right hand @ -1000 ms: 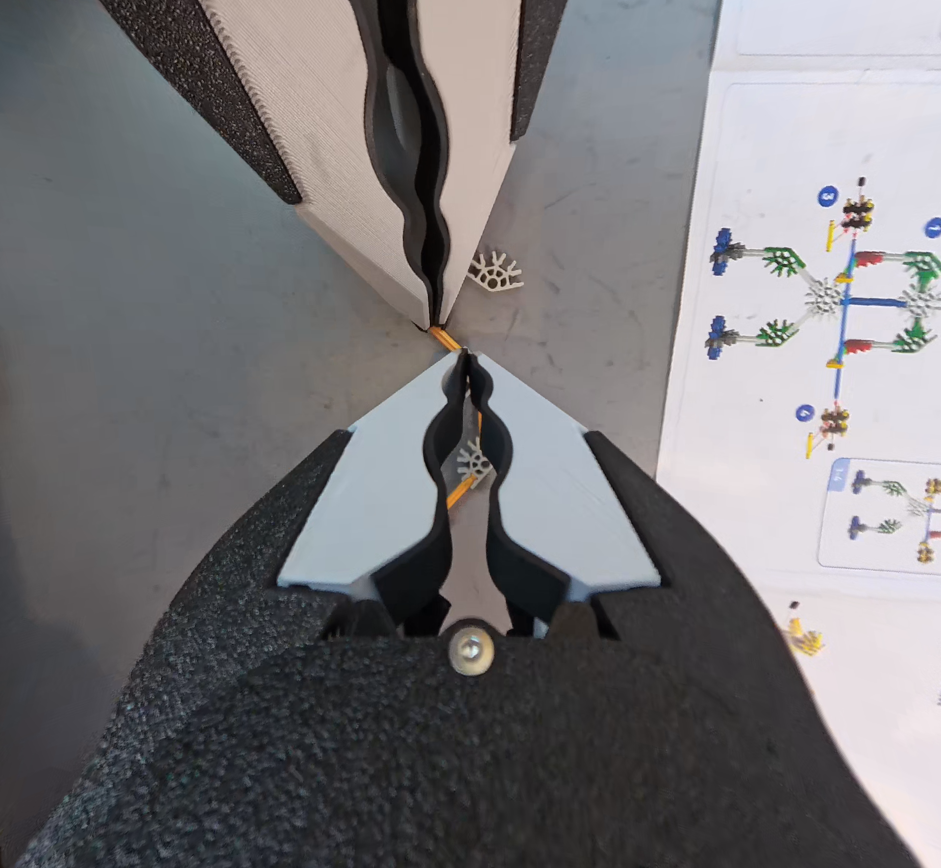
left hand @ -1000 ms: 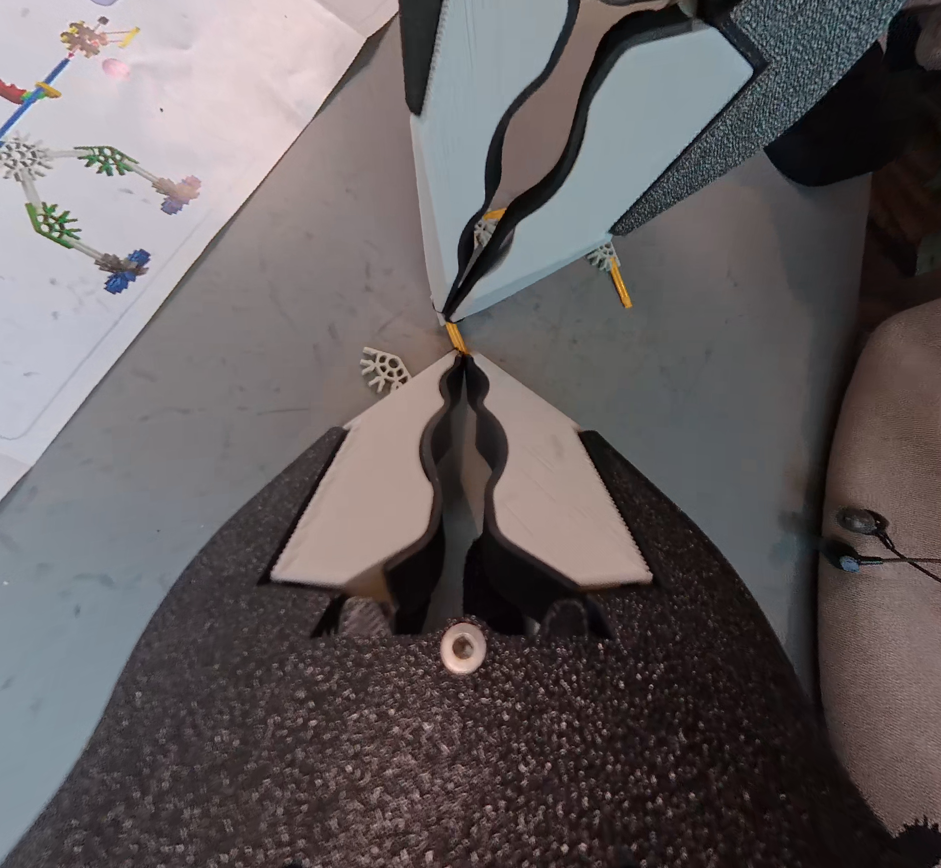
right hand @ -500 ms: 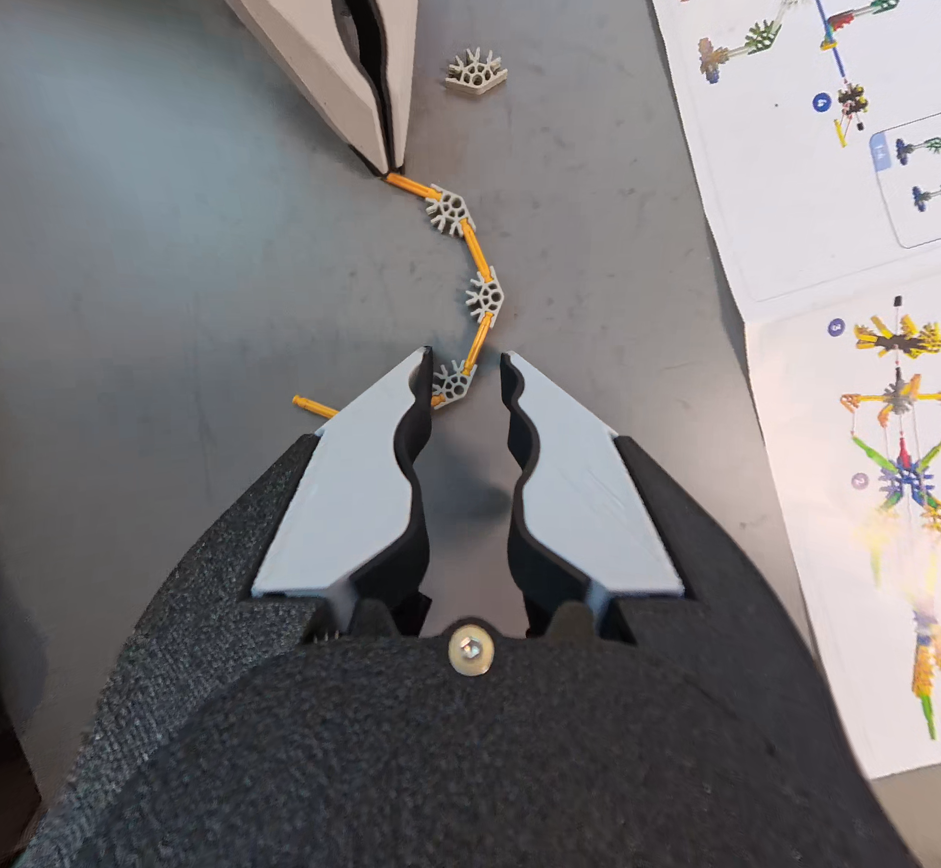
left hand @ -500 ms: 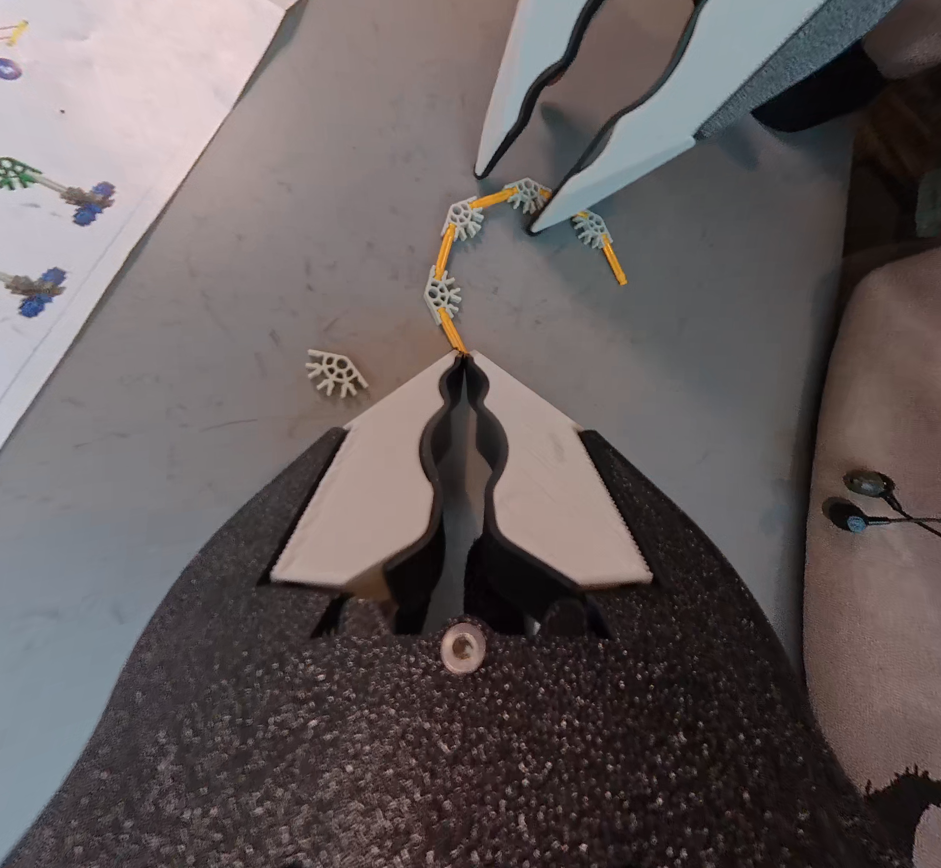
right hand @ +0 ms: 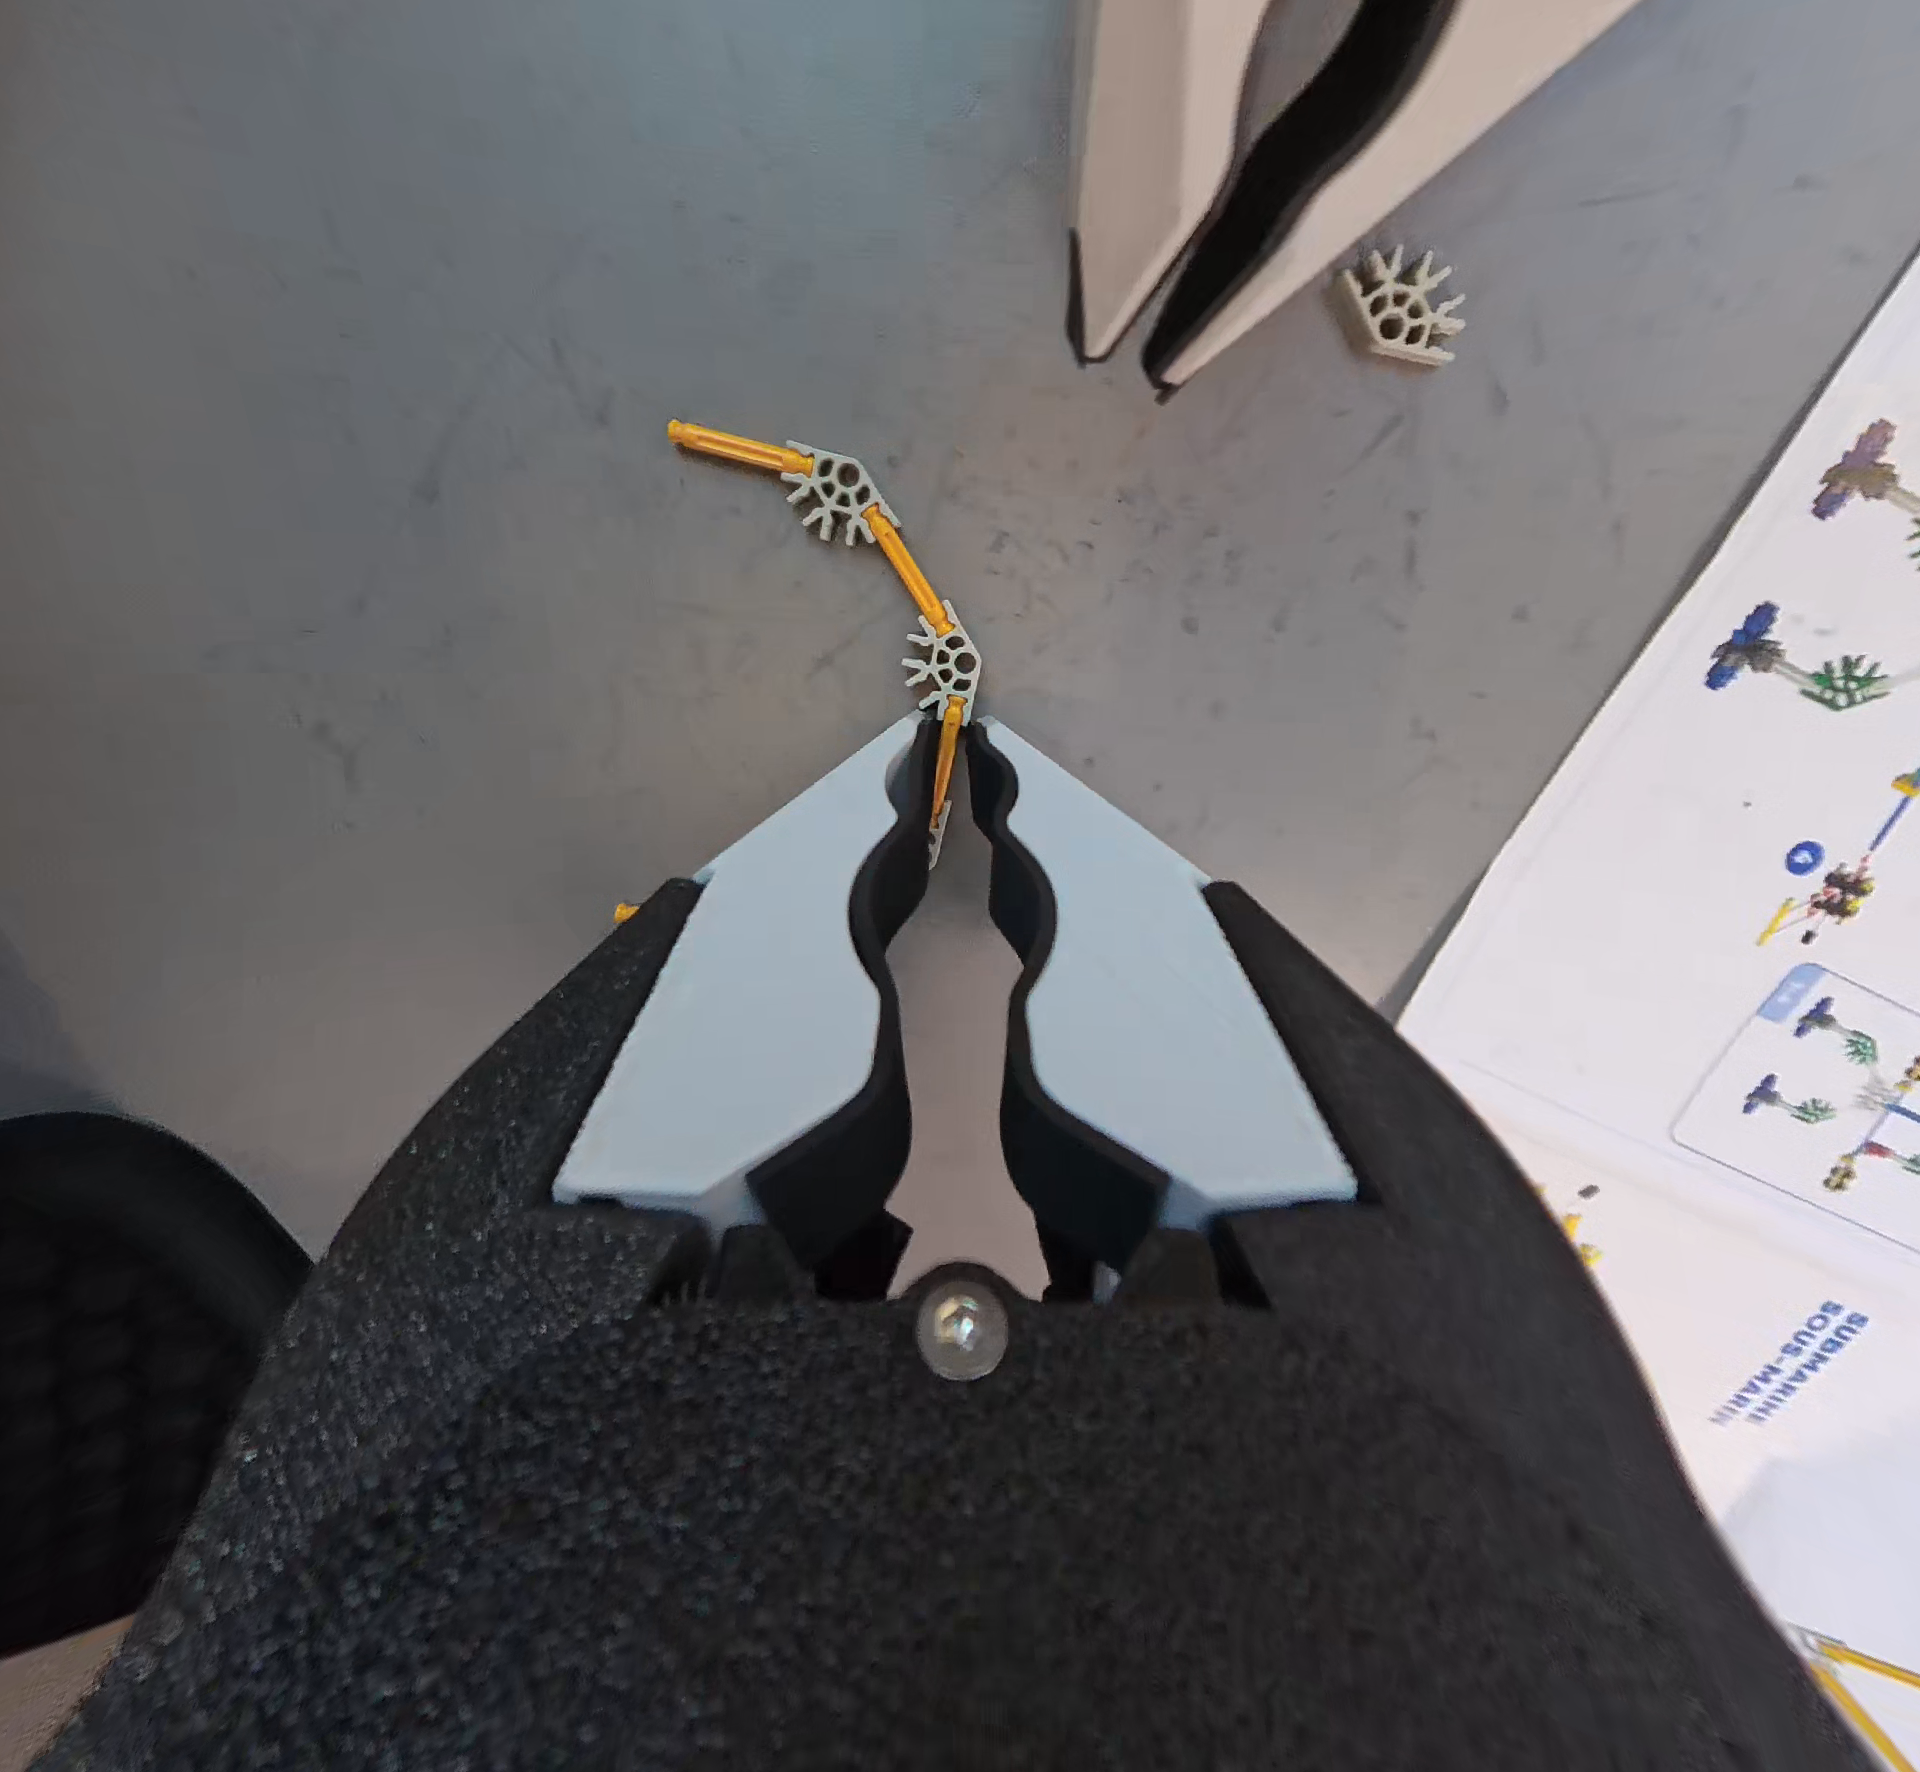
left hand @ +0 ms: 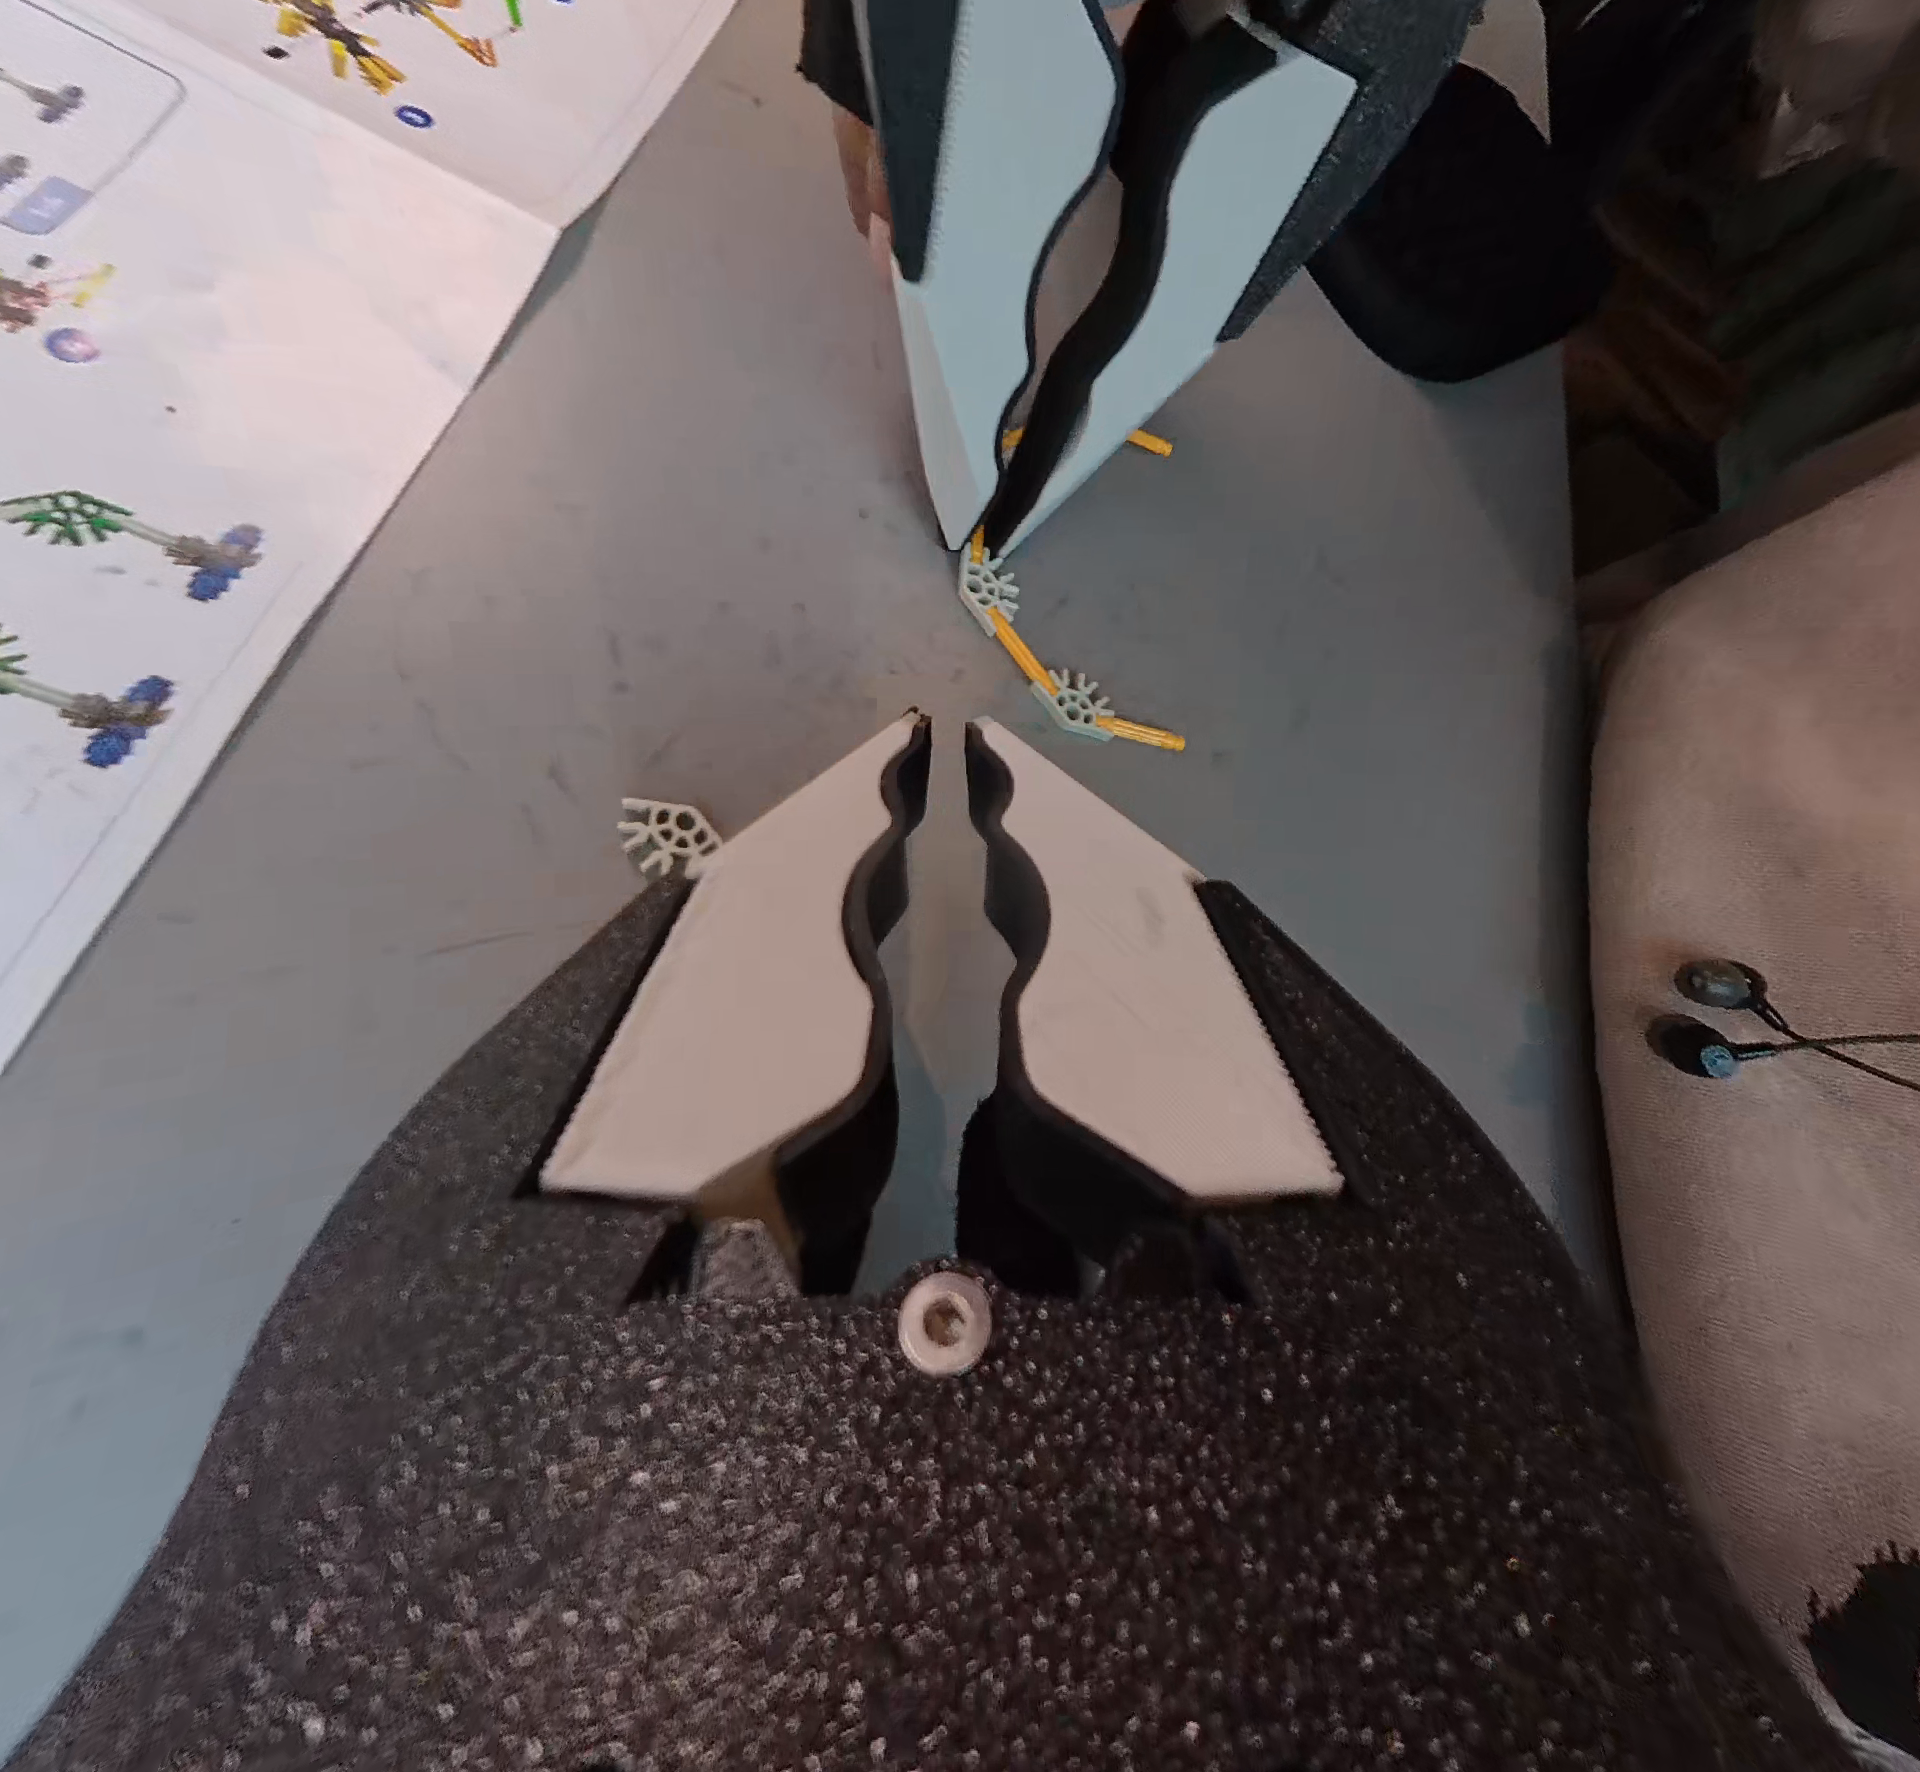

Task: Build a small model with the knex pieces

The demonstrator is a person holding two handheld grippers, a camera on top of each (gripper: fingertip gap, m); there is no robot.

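While the right tongs (right hand: 945,735) pinch a yellow rod of the light, jointed chain of yellow plastic rods and grey connectors (right hand: 894,559) lying on the grey desk (right hand: 416,268), likely flexing at its joints and best gripped by a rod, the left tongs (left hand: 943,730) hover narrowly parted, empty, nearby.

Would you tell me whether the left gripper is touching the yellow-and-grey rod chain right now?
Apart. The left wrist view shows the left gripper with bare table between its tips and the rod chain, which the right gripper pinches.

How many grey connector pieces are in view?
4. Two grey connectors on the yellow-rod chain ahead of the right gripper, a sliver of a third between its fingers, one loose beside the left gripper. Others may hide beneath the right gripper.
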